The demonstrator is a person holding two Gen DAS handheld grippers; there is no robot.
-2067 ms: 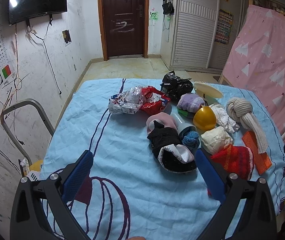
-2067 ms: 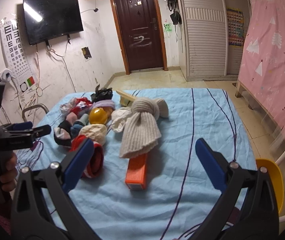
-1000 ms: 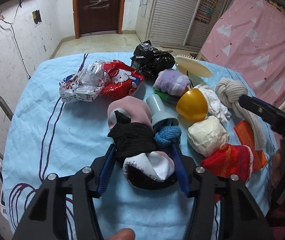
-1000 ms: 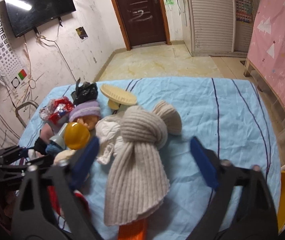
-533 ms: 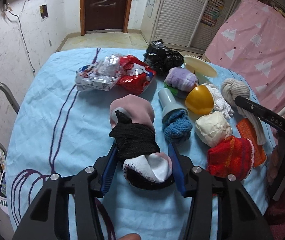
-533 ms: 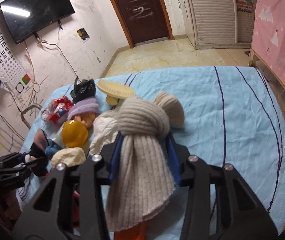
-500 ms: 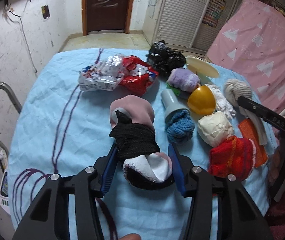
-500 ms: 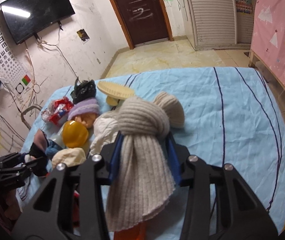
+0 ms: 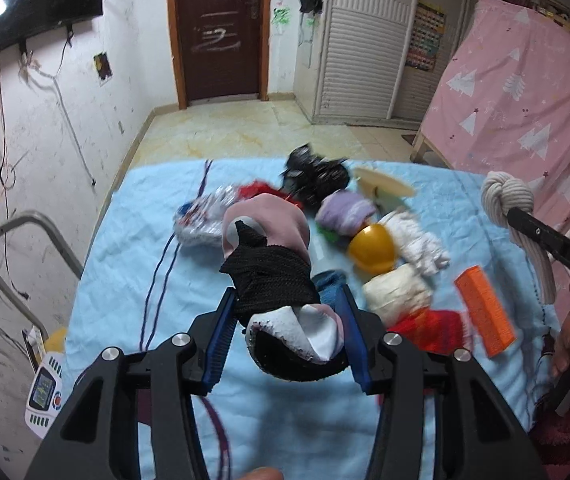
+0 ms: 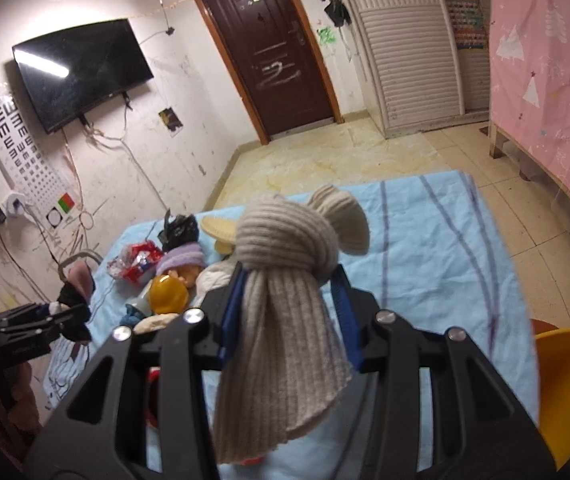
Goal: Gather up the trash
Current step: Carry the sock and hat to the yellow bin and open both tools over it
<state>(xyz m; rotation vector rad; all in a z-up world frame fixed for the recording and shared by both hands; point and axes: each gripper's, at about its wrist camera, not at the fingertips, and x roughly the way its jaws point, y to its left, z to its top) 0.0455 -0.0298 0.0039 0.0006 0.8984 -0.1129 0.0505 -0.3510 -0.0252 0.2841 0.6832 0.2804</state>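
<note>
Left gripper [image 9: 285, 320] clamped narrow on sock bundle [image 9: 281, 276], blue pads pressing black knit on both sides, white-and-black toe end bulging toward camera, pink part pointing away. Bundle raised off blue bedsheet [image 9: 133, 280]; half a second ago resting on sheet at same grip width. Right gripper [image 10: 289, 308] closed narrow on beige knitted scarf [image 10: 285, 280], pinched just under knot, ribbed tail hanging down over fingers. Scarf likewise lifted clear of bed, earlier lying on it; from left wrist view, knot seen high at right edge, above orange box [image 9: 485, 316]. Remaining pile left on sheet: yellow ball [image 9: 373, 248], cream bundle [image 9: 397, 292], red knit item [image 9: 433, 330], white rag [image 9: 417, 236], purple bundle [image 9: 345, 208], black plastic bag [image 9: 317, 174], red snack wrapper [image 10: 141, 264], clear crumpled packaging [image 9: 201, 216]. Blue sock [image 9: 331, 284] partly hidden behind right pad of left gripper. Yellow bin [image 10: 565, 388] beside bed at right in right wrist view.
</note>
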